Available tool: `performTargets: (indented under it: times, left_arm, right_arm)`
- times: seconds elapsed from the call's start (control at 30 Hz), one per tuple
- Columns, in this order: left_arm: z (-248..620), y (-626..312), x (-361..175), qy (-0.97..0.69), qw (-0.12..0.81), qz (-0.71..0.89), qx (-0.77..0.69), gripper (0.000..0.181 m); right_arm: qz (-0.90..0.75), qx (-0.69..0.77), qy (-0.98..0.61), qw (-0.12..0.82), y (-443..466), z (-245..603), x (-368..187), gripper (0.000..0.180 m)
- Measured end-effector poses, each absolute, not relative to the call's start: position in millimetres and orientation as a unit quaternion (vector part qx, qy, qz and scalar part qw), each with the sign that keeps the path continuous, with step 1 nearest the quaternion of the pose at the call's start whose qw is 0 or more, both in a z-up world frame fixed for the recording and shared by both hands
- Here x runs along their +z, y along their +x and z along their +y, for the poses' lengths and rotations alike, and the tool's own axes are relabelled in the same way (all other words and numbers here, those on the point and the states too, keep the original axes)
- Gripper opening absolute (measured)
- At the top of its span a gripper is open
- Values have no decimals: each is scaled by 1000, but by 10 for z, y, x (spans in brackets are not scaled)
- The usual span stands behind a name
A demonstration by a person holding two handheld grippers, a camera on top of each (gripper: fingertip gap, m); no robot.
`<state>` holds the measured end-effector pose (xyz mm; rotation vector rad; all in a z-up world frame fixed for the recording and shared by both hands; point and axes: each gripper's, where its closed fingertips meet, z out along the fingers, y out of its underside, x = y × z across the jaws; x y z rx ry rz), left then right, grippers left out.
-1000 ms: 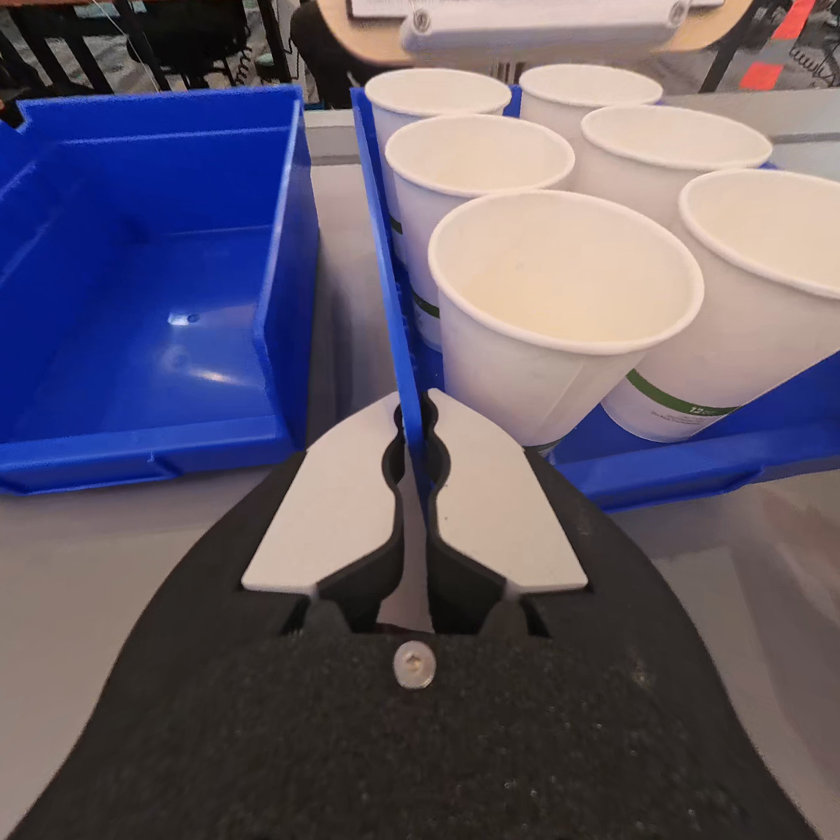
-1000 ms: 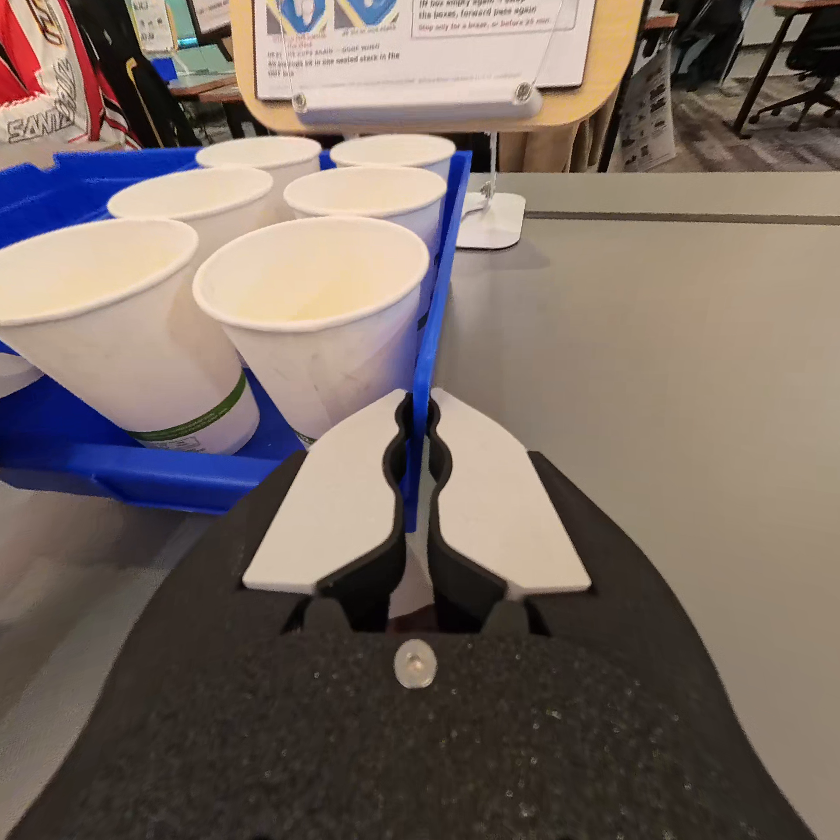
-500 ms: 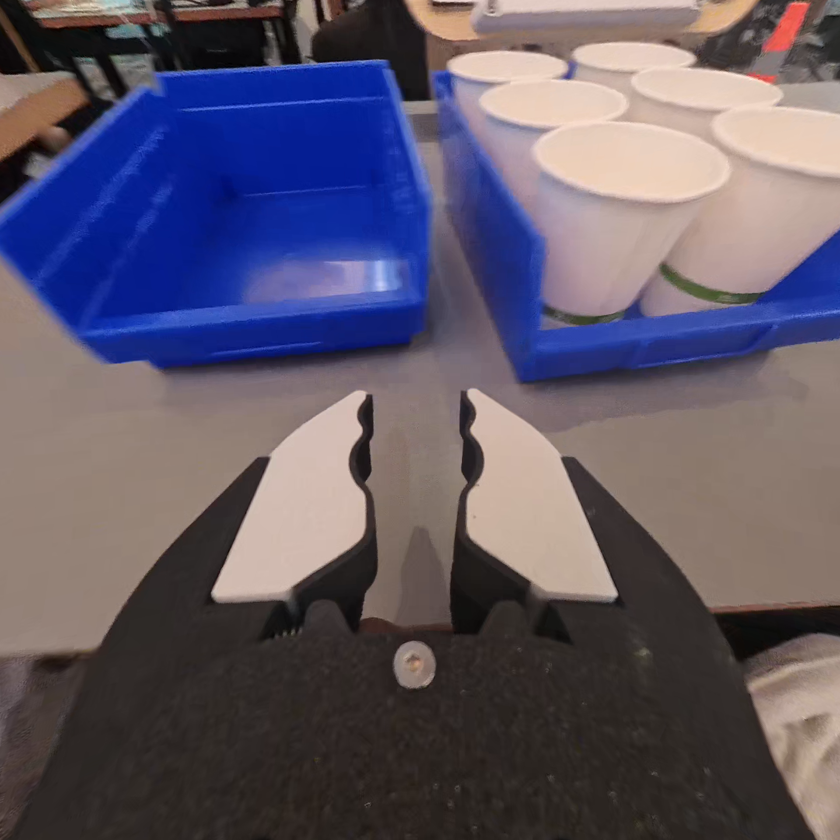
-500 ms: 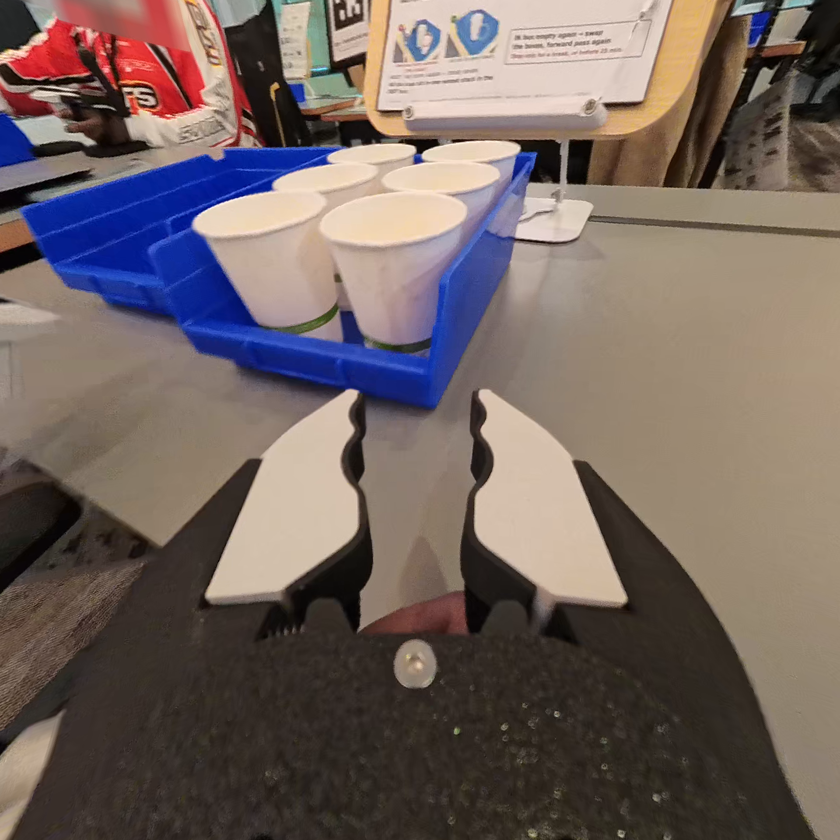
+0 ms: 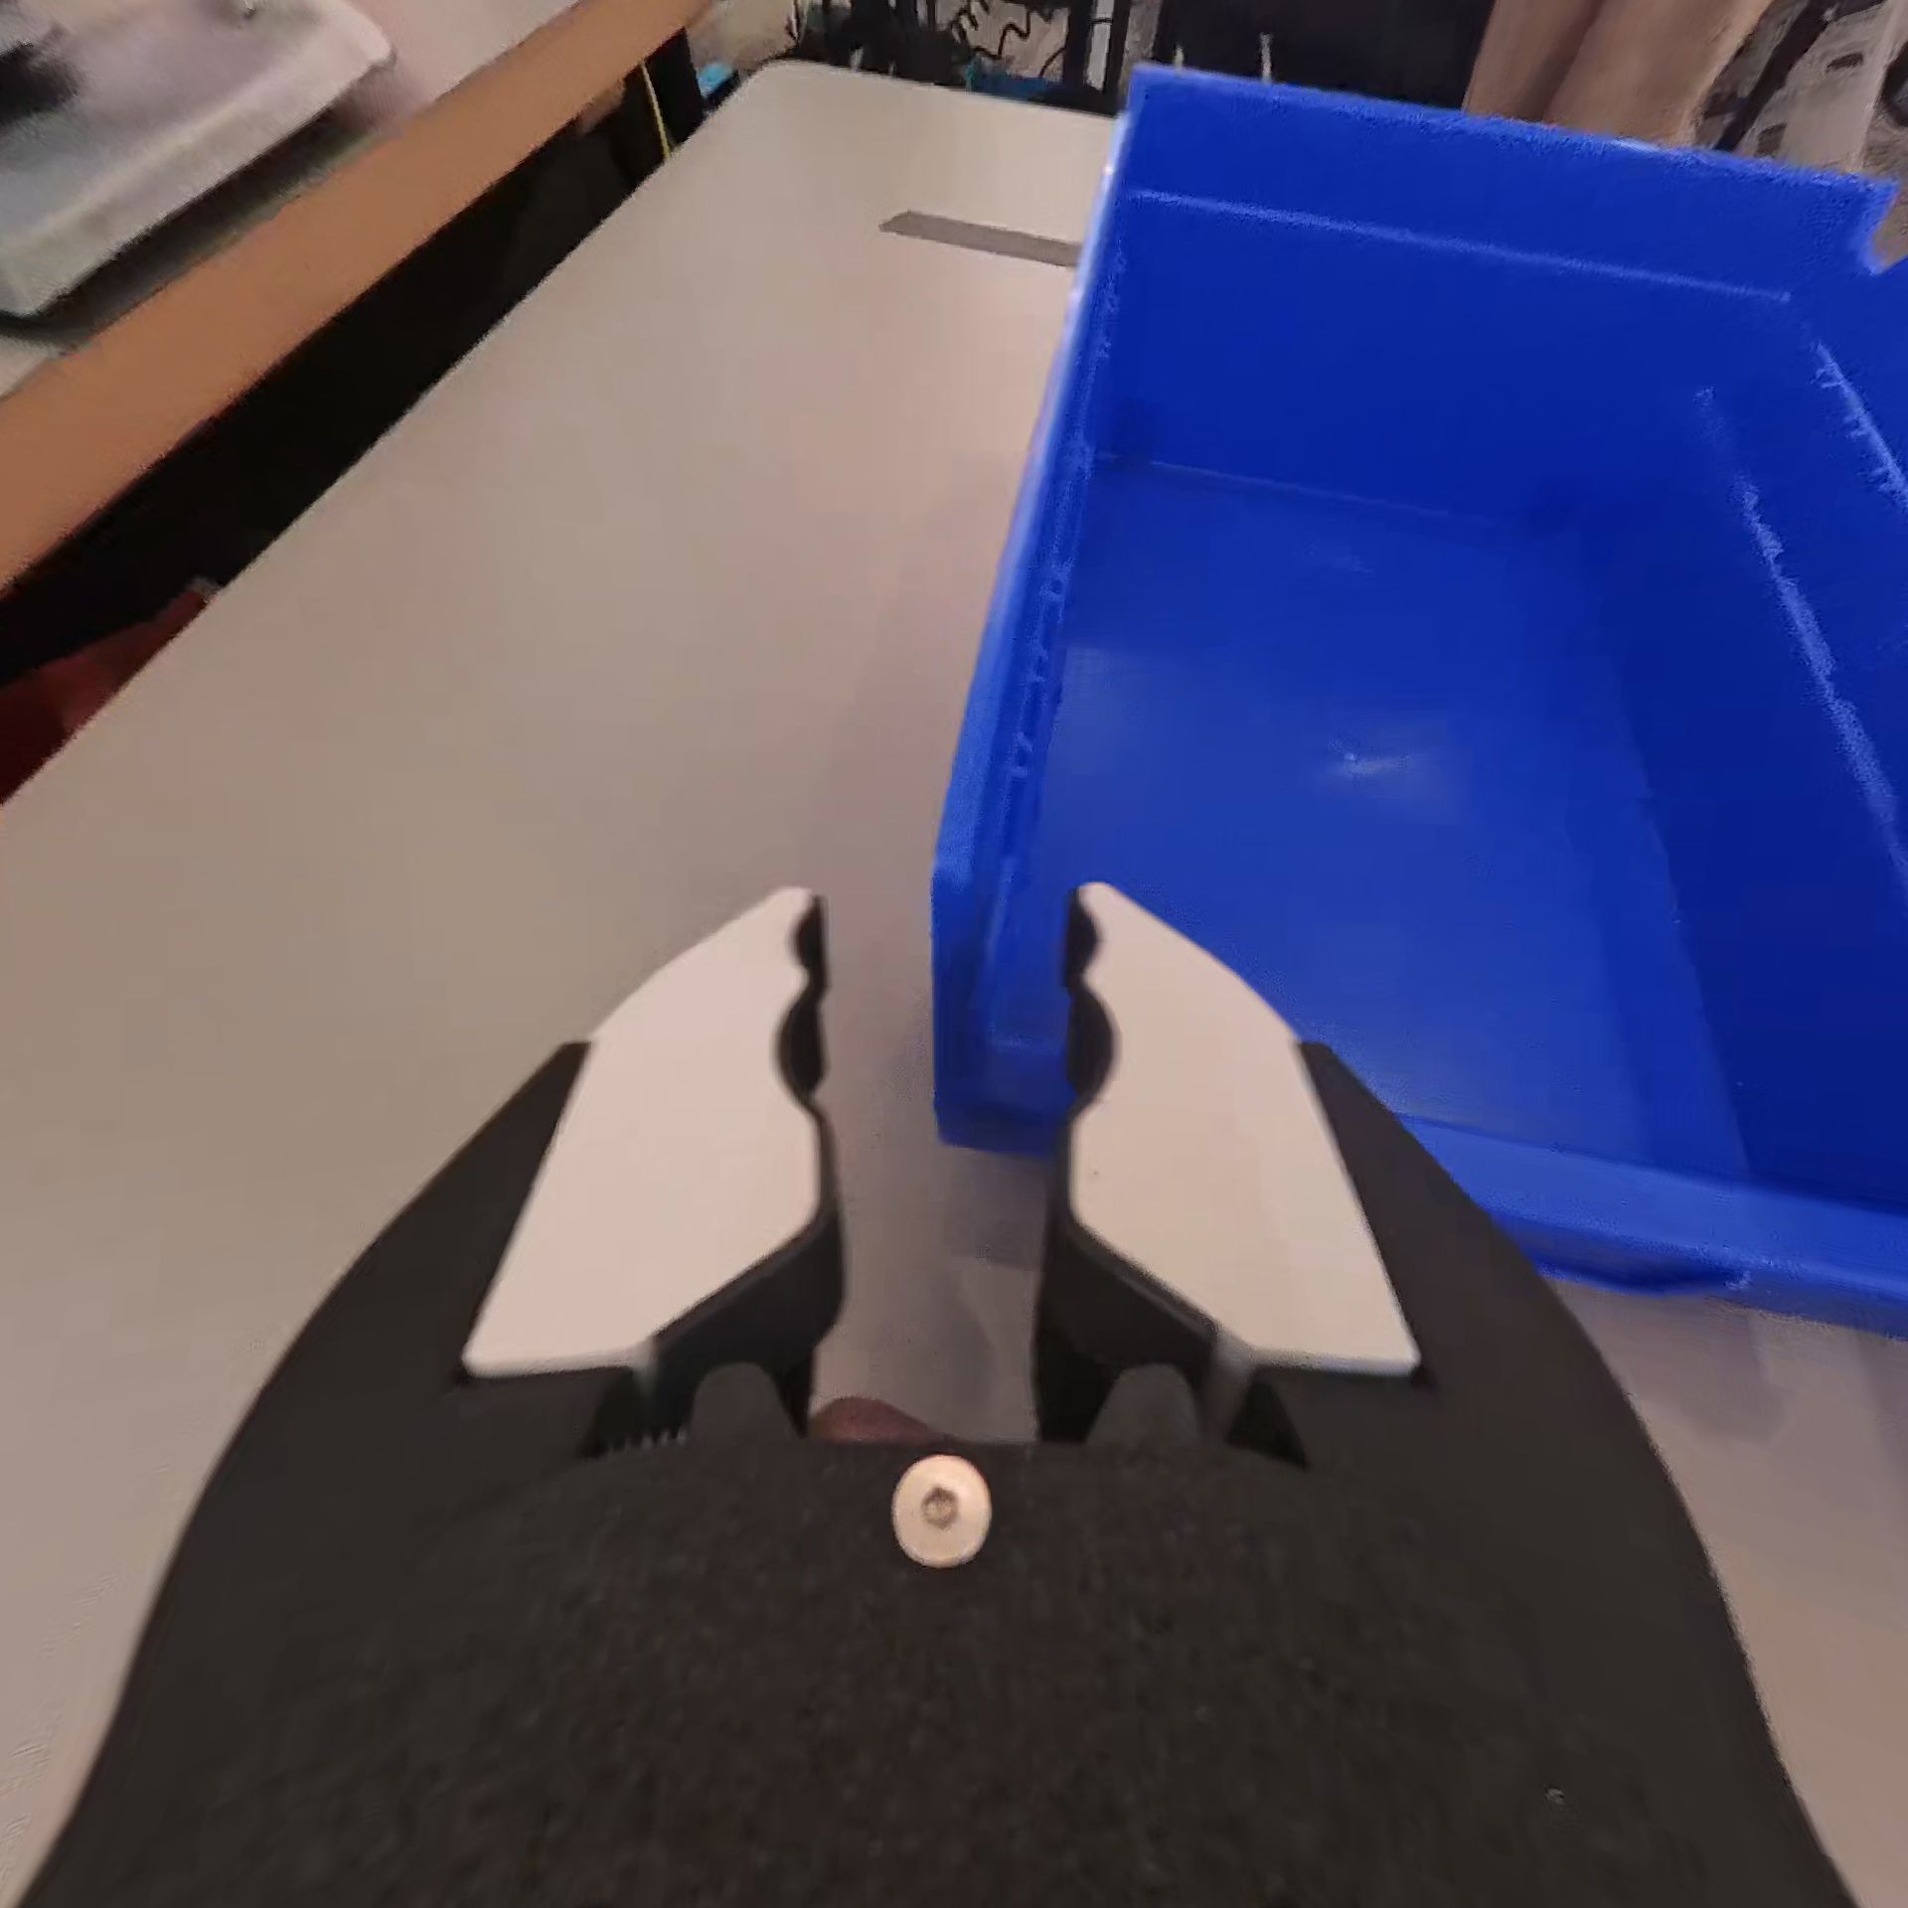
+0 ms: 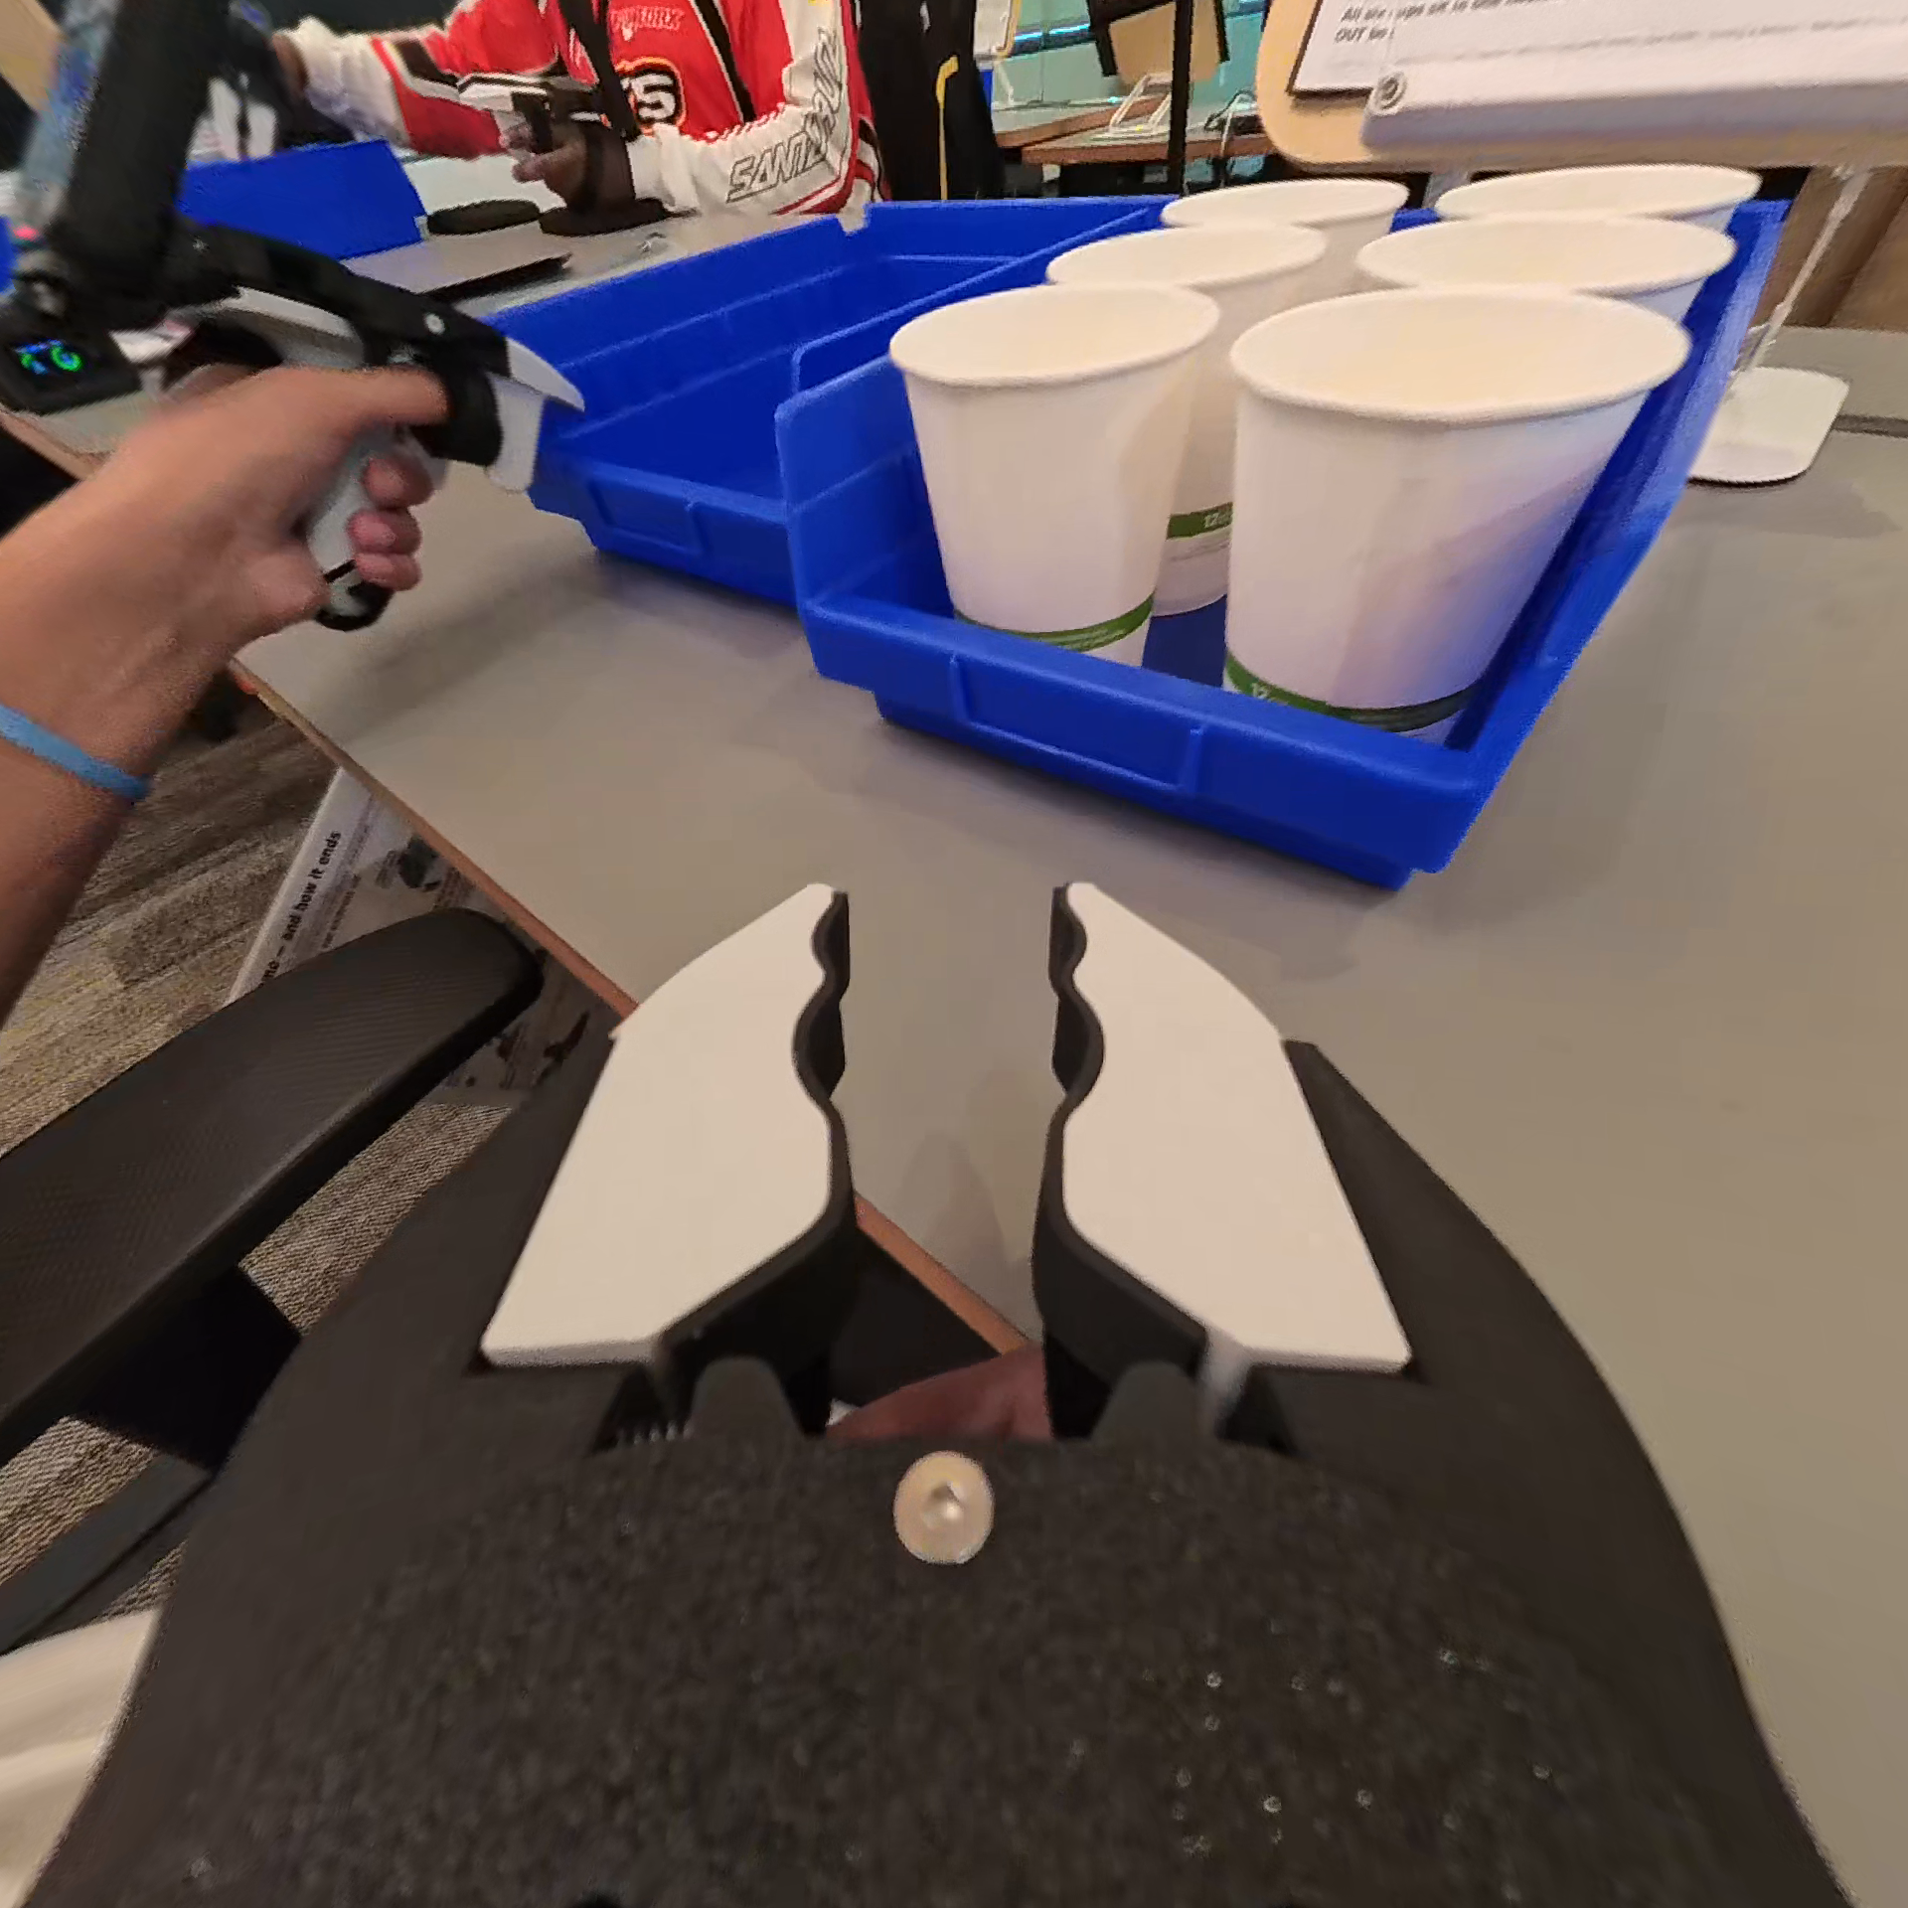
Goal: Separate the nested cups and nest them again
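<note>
Glossy plastic bin (image 5: 1445, 723), paper cups (image 6: 1425, 496)

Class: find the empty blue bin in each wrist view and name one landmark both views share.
Left wrist view: empty blue bin fills the right side, open left gripper at its near-left corner.
Right wrist view: upper left, behind the cup bin.
Shared landmark: grey table.
</note>
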<state>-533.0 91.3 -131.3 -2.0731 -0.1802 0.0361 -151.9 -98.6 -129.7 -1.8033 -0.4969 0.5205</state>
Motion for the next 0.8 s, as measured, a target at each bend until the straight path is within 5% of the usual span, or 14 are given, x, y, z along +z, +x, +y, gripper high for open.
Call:
performTargets:
  times: [0.07,0.67,0.8]
  left_arm:
    - [940,-5279,-1376,-860,504,-75,-23,6]
    - [-764,-5020,-1363,-816,569,-106,14,4]
    - [-887,-4989,-1365,-812,575,-93,40,3]
  right_arm:
    - [-213,223,-768,561,-1544,-995,-1314,37]
    - [-253,272,-767,524,-3035,-682,-1123,34]
    - [-237,185,-777,553,-3054,-380,-1193,28]
